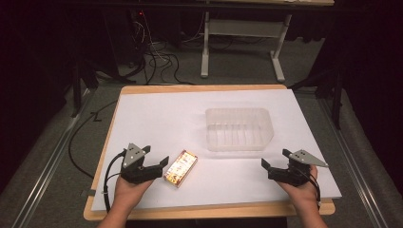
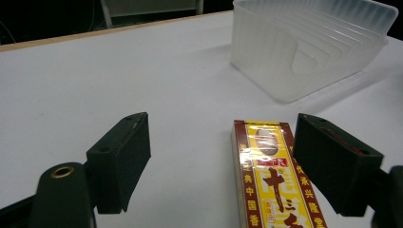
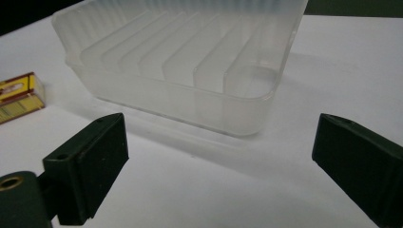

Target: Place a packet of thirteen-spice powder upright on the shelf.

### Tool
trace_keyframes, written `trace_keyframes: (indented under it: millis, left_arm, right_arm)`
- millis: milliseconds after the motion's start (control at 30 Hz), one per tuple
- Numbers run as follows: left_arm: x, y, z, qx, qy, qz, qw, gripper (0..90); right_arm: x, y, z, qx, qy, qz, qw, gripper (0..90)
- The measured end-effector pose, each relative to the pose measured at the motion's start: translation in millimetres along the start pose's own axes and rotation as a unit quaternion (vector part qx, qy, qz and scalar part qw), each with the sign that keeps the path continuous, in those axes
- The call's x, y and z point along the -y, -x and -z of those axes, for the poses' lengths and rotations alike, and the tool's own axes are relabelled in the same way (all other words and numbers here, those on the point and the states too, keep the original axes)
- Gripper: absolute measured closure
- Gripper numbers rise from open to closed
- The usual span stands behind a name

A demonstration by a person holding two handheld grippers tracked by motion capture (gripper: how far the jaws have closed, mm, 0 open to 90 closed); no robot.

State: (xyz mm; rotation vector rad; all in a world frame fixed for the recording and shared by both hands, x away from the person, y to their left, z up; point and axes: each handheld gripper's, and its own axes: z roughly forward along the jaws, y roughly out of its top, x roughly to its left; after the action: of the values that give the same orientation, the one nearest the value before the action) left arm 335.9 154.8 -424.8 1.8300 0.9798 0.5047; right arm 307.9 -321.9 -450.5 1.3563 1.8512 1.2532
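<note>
A yellow and red printed box [image 1: 180, 167] lies flat on the white sheet near the front left. My left gripper [image 1: 159, 156] sits just left of it, open. In the left gripper view the box [image 2: 266, 166] lies between the jaws of that gripper [image 2: 221, 137], close against the right jaw and well apart from the left one. A translucent plastic bin [image 1: 237, 111] with ribbed dividers stands past the middle. My right gripper [image 1: 274, 158] rests at the front right, open with nothing between its jaws, and faces the bin [image 3: 190, 99] in its own view [image 3: 218, 137].
The white sheet [image 1: 157, 109] covers a wooden table whose edge [image 1: 199, 211] runs along the front. Beyond the table are cables [image 1: 157, 61] on the floor and a white stand [image 1: 242, 28]. The box's end [image 3: 16, 97] shows at the left in the right gripper view.
</note>
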Motion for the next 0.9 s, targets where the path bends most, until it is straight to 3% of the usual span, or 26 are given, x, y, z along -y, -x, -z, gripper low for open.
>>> trace_keyframes:
  millis: [67,267,500,733,900]
  left_arm:
    - [0.4,4.1,-3.4,0.002,-0.006,-0.004,1.0000,20.5]
    - [2.3,8.7,-4.4,0.002,-0.015,-0.010,0.9998,20.2]
    - [3.0,11.5,-7.5,0.004,-0.021,-0.016,0.9996,19.4]
    - [4.4,19.8,-12.6,0.005,-0.034,-0.032,0.9989,15.5]
    - [3.7,24.0,-12.6,0.005,-0.032,-0.033,0.9989,12.4]
  right_arm:
    - [0.2,2.6,1.5,-0.009,0.011,-0.014,0.9998,6.2]
    - [-4.9,-1.8,6.1,-0.007,0.023,-0.001,0.9997,9.8]
    - [-6.2,-9.7,9.3,-0.001,0.015,0.026,0.9995,13.9]
    - [-7.2,-11.6,8.4,0.004,0.000,0.041,0.9992,14.7]
    - [-6.9,-13.0,8.0,0.003,-0.007,0.043,0.9990,14.7]
